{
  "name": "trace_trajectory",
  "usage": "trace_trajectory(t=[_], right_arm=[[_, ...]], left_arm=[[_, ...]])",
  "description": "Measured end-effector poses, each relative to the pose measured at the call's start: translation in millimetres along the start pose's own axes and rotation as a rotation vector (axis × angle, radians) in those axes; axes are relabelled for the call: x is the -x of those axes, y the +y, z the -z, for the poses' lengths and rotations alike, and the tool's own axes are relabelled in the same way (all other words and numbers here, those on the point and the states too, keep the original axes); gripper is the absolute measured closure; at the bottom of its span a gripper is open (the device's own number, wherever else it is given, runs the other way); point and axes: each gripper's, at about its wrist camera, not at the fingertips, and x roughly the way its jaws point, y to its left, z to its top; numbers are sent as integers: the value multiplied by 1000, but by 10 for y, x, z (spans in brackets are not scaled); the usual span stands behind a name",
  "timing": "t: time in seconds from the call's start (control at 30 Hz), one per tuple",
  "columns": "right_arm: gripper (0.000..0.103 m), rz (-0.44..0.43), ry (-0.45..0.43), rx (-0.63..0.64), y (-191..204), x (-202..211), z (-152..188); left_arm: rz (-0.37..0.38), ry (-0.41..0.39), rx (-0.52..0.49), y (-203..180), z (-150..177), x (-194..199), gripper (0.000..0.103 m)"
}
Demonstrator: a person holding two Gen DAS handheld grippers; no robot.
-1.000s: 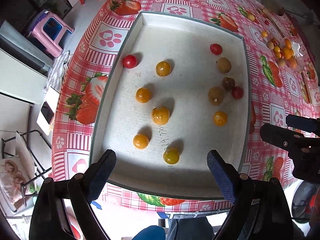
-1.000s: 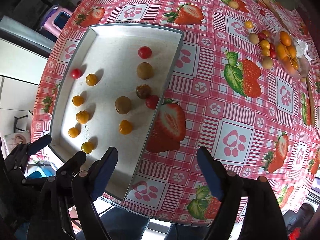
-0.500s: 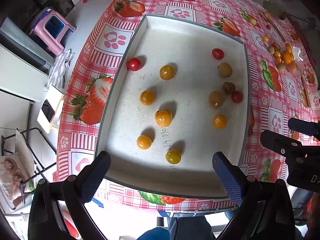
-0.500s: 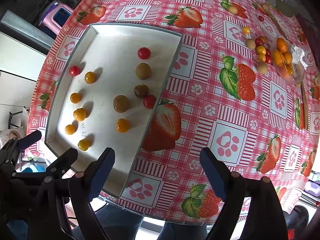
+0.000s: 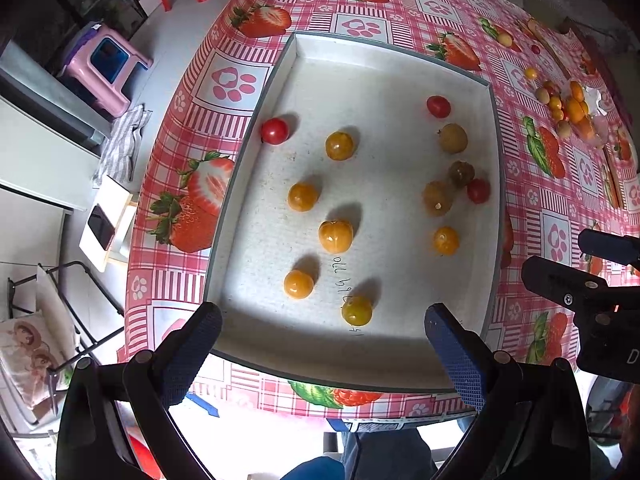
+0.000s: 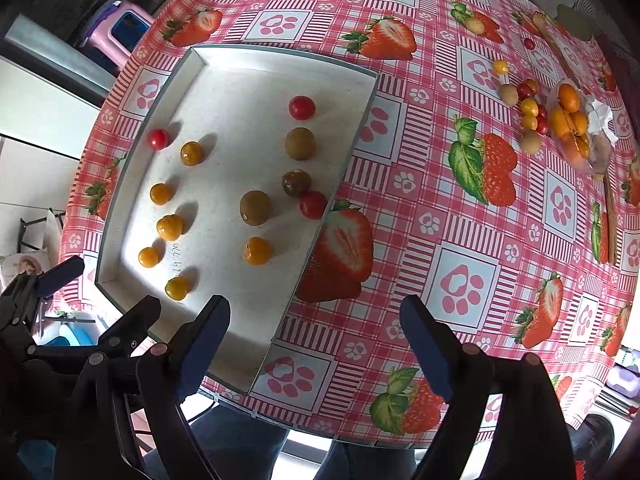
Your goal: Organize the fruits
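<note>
Your left gripper (image 5: 322, 346) hangs above the near edge of the white tray (image 5: 394, 58), its blue-padded fingers (image 5: 454, 350) spread wide with nothing between them. Your right gripper (image 6: 316, 332) hangs over the strawberry-print tablecloth (image 6: 472, 216) just right of the tray (image 6: 280, 56), jaws likewise wide apart and empty; its left finger sits over the tray's near right corner in the right wrist view.

In the left wrist view the tray fills the middle of the frame. Along its left half lie a red cherry tomato (image 5: 275, 131) against the left wall and five orange-yellow fruits: one upper centre (image 5: 339, 145), one below it (image 5: 303, 197), a larger one at centre (image 5: 336, 236), one lower left (image 5: 298, 284), and a yellower one (image 5: 357, 310) nearest your left gripper, beside some handwriting on the tray floor. On the right half you have a red tomato (image 5: 438, 106) at top, an olive-brown fruit (image 5: 453, 138) below it, a darker fruit (image 5: 461, 173) touching or just beside another red tomato (image 5: 478, 191), a brownish fruit (image 5: 438, 198), and an orange one (image 5: 446, 240).

At the upper right of the right wrist view, a loose cluster of small fruits (image 6: 528, 108) lies on the cloth beside a clear bag of orange fruits (image 6: 570, 120), well apart from the tray.
</note>
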Motion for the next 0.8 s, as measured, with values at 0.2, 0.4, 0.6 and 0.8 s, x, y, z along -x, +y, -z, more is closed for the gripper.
trace_trajectory(t=[0.2,0.4,0.6,0.8], right_arm=[[14,-7,2,-5,12,-7,16],[14,-8,-2,-5,34,6,20],[14,-8,-2,-4,31,5,27],[14,-10,-1,-7,47,-4,40]], left_arm=[[-5,-1,-13,6,24,5,1],[-8,1,-20,20,29,0,1],[-9,6,-24,45,28,-20,1],[-5,16,-28,42,19,-43,1]])
